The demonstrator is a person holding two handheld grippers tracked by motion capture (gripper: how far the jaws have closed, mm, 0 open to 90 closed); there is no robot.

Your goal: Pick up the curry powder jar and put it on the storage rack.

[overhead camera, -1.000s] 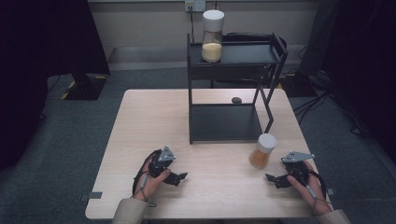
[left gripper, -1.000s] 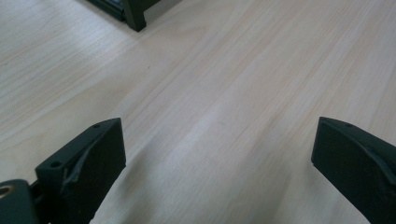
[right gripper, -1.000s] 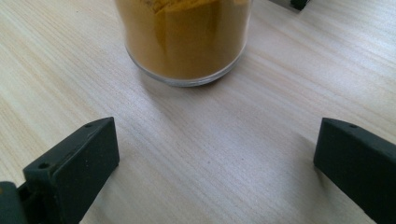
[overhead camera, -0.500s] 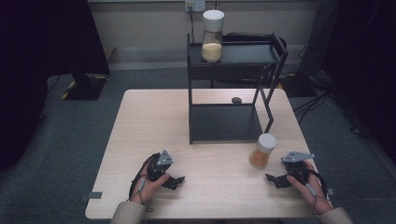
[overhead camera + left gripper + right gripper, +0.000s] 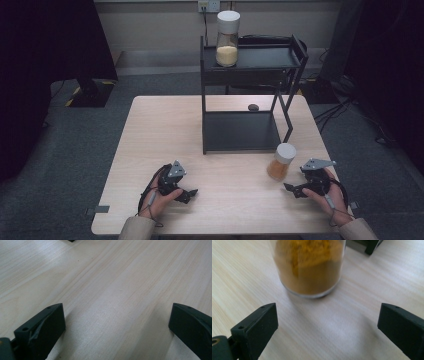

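A glass jar of orange powder (image 5: pixel 280 163) with a white lid stands upright on the table's right side, just in front of the black rack (image 5: pixel 241 136). My right gripper (image 5: pixel 293 189) rests on the table a little nearer than the jar, apart from it. Its jaws stand wide apart and open (image 5: pixel 327 325), with the jar's base (image 5: pixel 309 270) straight ahead. At the front left my left gripper (image 5: pixel 188 194) lies on the wood, open (image 5: pixel 116 325), with bare tabletop between its jaws. A second jar with pale yellow powder (image 5: pixel 227 40) stands on the rack's top shelf.
The two-tier black rack occupies the far middle of the wooden table (image 5: pixel 160 130), and its lower shelf is bare. A small dark object (image 5: pixel 253 106) lies on the table behind the rack. Grey carpet surrounds the table.
My left gripper has shifted slightly left and toward the person, and it has turned a little. The right gripper and both jars have stayed put.
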